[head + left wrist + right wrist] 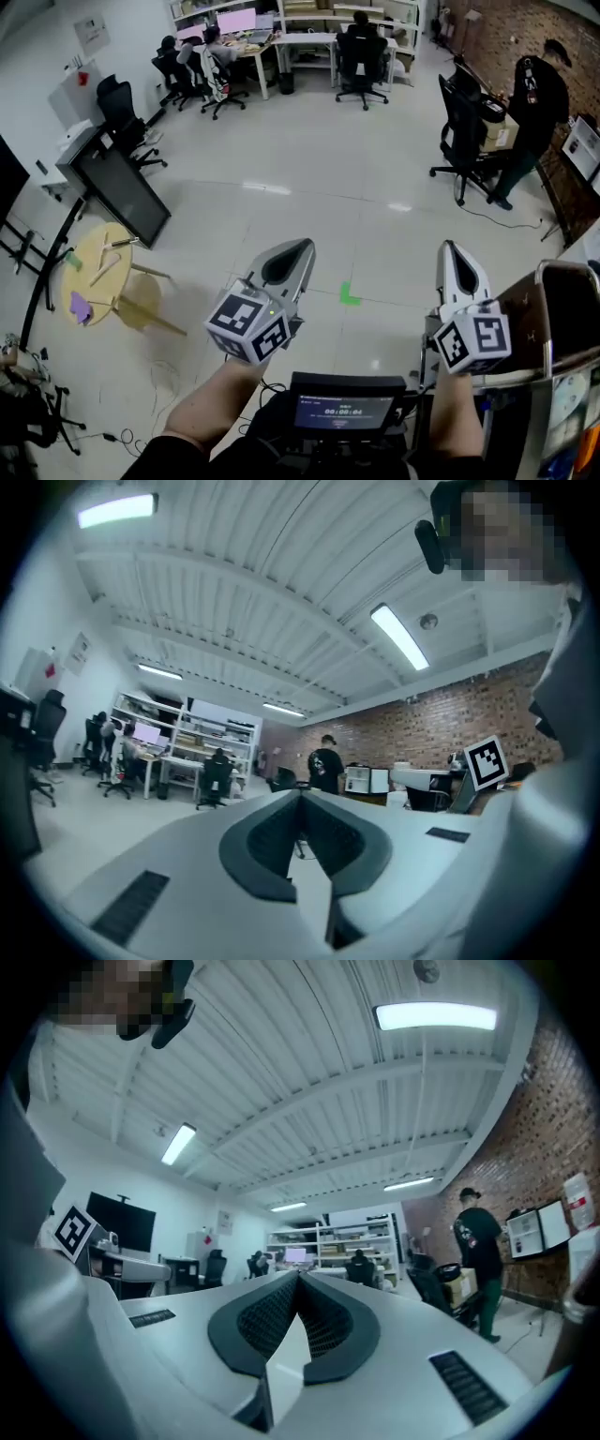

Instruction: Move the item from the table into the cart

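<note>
The left tool (302, 247) and the right tool (449, 249) are smooth white shells that taper to a point, with dark grey ribbed pads (323, 1321) and small black slotted strips. Each carries a white cube (248, 326) printed with black square markers. A black box (344, 410) with a lit screen sits at the chest, over dark clothing.

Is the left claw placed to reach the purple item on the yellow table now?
Probably not: the left claw, shut, hangs over the floor well short of the yellow table; nothing stands between.
</note>
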